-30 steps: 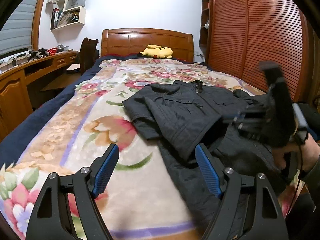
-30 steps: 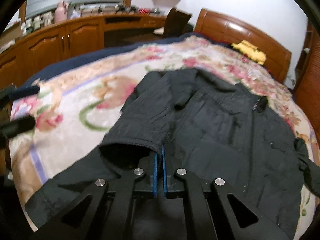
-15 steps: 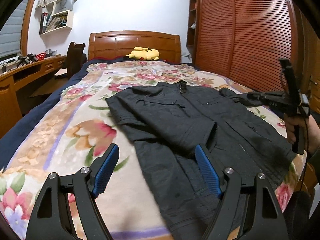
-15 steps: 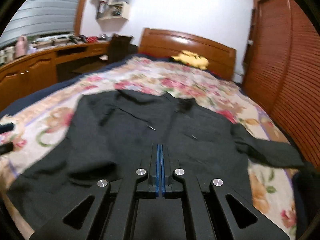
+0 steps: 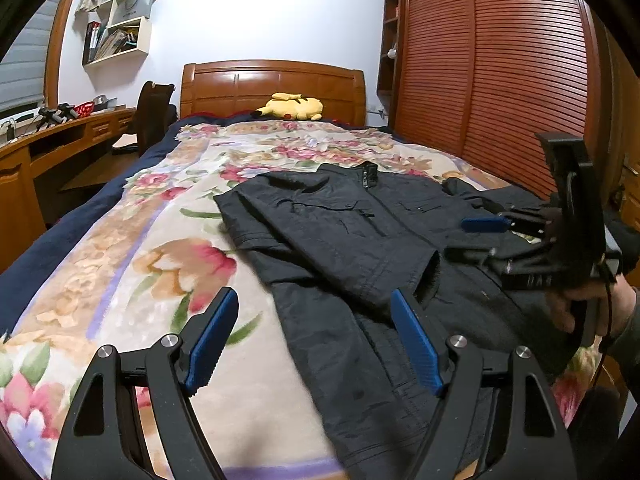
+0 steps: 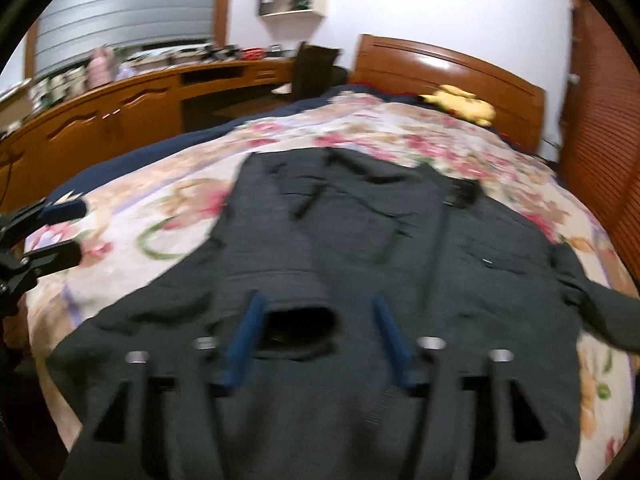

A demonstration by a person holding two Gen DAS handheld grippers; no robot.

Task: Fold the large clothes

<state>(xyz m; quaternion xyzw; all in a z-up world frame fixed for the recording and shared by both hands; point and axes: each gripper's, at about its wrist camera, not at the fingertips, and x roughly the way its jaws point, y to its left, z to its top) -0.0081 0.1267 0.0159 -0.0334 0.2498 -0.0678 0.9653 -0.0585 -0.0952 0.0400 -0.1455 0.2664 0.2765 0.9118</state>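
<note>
Right hand-held gripper [image 6: 316, 340] just-opened, empty above jacket [image 6: 360, 240] cuff.

Wooden bed [image 5: 272, 88], floral blanket [image 5: 132, 264] spread over it, dark jacket [image 5: 352, 248] laid flat, yellow plush [image 5: 290, 106] by headboard

We've got a floral blanket [image 5: 120, 280] on the bed, a yellow plush [image 5: 290, 107] by the wooden headboard [image 5: 272, 84], and a desk [image 5: 48, 148] alongside.
</note>
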